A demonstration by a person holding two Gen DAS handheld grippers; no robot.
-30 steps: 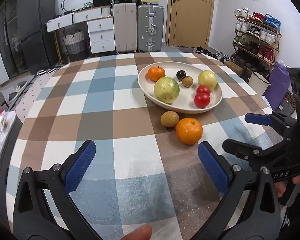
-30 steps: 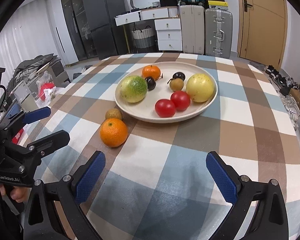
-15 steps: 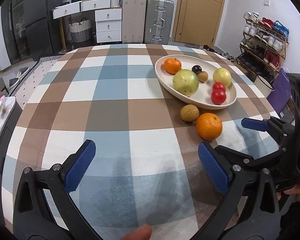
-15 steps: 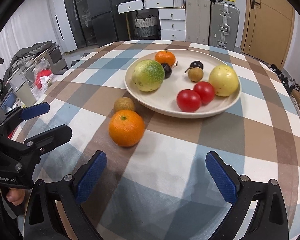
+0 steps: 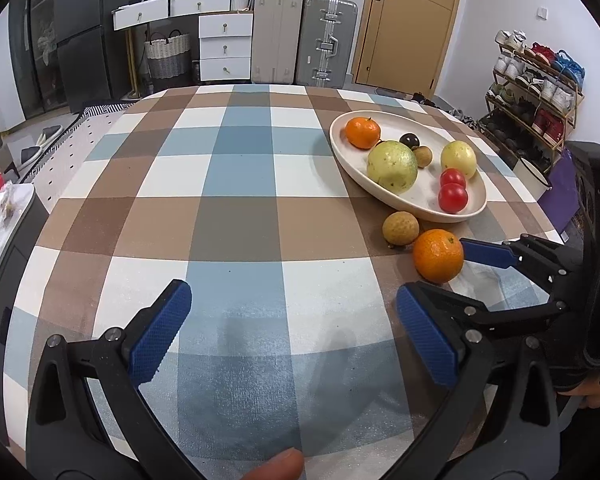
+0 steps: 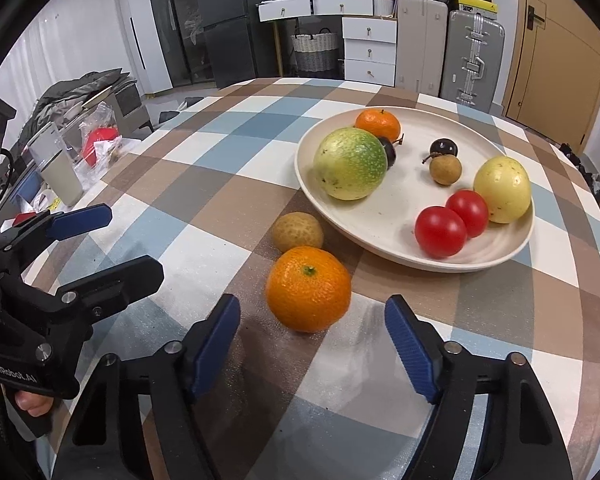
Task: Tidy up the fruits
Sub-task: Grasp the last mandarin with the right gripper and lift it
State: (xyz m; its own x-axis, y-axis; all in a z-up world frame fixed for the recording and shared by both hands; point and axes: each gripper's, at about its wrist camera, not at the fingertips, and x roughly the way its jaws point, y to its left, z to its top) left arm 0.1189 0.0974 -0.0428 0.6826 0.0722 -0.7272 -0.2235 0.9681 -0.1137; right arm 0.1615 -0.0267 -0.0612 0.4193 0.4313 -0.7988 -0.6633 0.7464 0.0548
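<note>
On the near part of the checked table [image 5: 236, 216], wide open cloth stretches to the far edge, and the left gripper [image 5: 292, 328] hangs over it, jaws spread wide, nothing between them. Over at the right edge, the loose orange [image 6: 308, 289] sits on the cloth, stem scar tipped up and toward the plate; it's round, no long axis to speak of. The right gripper [image 6: 312, 340] has just been narrowing, blue pads either side of the orange's near face, not touching it. A small brown longan [image 6: 297, 232] sits touching or just behind the orange. Beyond it, the cream plate [image 6: 496, 258] holds a green-yellow fruit [image 6: 350, 164], two tomatoes [image 6: 440, 231], a yellow fruit [image 6: 502, 190], another orange.
</note>
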